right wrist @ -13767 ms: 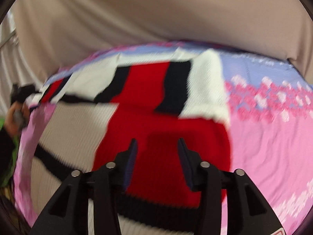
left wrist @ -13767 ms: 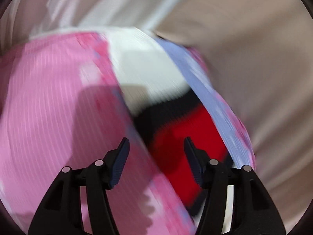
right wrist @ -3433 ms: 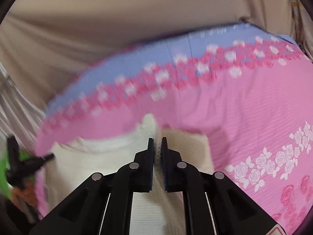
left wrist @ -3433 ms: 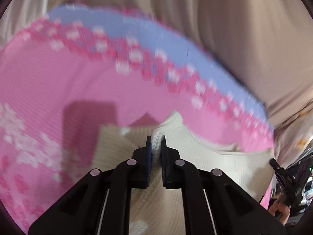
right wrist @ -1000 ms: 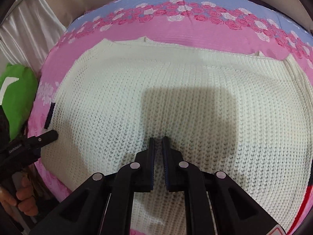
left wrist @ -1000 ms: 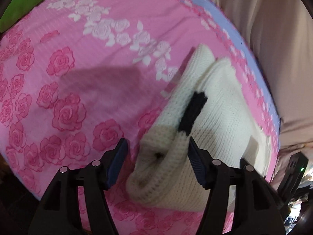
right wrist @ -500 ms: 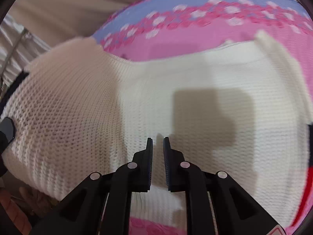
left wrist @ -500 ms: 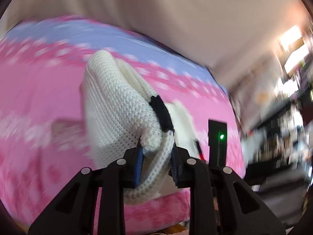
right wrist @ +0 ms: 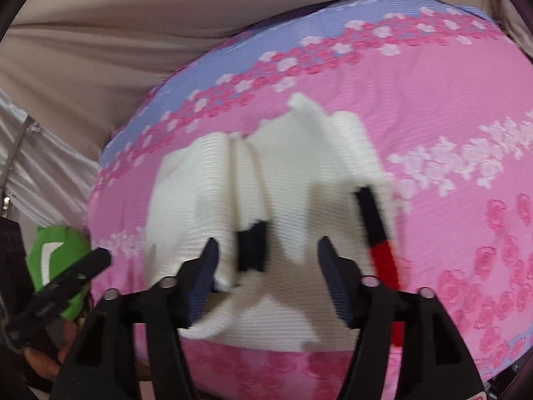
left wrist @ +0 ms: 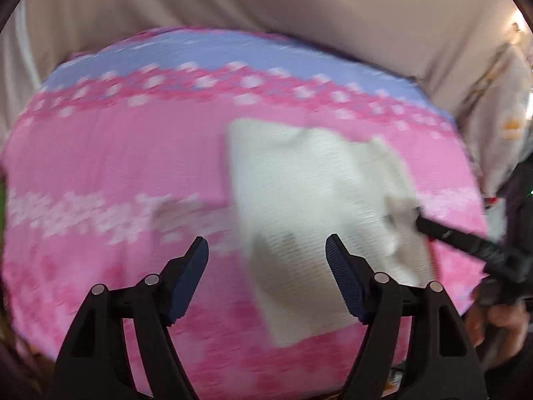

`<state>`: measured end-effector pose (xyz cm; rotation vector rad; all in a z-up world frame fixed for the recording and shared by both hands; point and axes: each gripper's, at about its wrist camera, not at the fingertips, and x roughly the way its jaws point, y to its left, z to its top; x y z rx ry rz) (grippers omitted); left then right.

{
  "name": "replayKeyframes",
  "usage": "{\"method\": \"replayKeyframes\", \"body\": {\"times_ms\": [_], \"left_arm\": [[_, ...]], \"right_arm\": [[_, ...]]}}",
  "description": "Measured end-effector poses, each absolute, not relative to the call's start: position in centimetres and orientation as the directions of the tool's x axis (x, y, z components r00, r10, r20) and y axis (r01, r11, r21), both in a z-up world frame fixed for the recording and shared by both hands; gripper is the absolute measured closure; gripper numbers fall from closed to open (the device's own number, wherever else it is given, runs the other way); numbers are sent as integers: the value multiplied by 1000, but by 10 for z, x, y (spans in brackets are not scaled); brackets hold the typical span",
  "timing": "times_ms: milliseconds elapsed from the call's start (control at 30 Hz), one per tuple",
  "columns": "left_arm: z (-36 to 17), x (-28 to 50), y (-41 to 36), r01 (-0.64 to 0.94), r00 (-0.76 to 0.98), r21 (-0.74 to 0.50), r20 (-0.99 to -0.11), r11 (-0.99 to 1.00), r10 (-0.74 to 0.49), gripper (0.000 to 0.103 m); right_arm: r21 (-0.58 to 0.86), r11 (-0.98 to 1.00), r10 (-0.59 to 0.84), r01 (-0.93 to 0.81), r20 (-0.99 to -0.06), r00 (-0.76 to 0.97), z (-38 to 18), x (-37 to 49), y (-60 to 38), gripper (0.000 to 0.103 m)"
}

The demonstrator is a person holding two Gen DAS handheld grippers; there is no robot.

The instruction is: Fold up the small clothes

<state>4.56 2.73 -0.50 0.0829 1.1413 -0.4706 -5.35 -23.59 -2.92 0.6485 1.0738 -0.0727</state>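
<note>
A folded cream knitted sweater (left wrist: 309, 206) lies on the pink floral bedsheet (left wrist: 116, 160), right of centre in the left wrist view. In the right wrist view the same sweater (right wrist: 293, 173) shows black and red trim along its right edge and a black patch near the front. My left gripper (left wrist: 266, 260) hangs above the sweater's left edge, its jaws opening, nothing pressed between them. My right gripper (right wrist: 268, 260) hovers over the sweater's near end, jaws opening, pads off the knit. The right gripper's finger (left wrist: 449, 233) reaches in from the right in the left wrist view.
Beige curtains (left wrist: 266, 3) hang behind the bed. A green item (right wrist: 56, 260) sits past the bed's left edge in the right wrist view, beside the left gripper's finger (right wrist: 66, 280). A hand (left wrist: 496, 320) holds the other gripper at lower right.
Both grippers went from shut on the cream sweater to wide apart, letting it drop onto the sheet. Both have lifted away, and the sweater now lies folded flat.
</note>
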Motion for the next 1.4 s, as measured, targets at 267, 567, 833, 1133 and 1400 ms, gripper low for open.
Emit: {"method": "replayKeyframes", "body": {"times_ms": [267, 567, 833, 1133, 1400], "left_arm": [[-12, 41, 56, 361, 342, -146, -898, 921, -276, 32], [-10, 39, 66, 334, 358, -136, -897, 933, -259, 32], [-12, 38, 63, 339, 348, -135, -901, 931, -257, 32], [-20, 39, 64, 318, 324, -144, -912, 937, -250, 32], [-18, 40, 63, 318, 318, -177, -905, 931, -281, 32]], "right_arm": [[350, 866, 212, 357, -904, 372, -56, 1, -196, 32], [384, 860, 279, 337, -905, 321, -73, 10, -176, 31], [323, 898, 237, 299, -927, 290, -72, 29, -162, 31], [329, 922, 242, 205, -902, 357, -47, 33, -148, 79], [552, 829, 397, 91, -695, 599, 58, 3, -185, 82]]}}
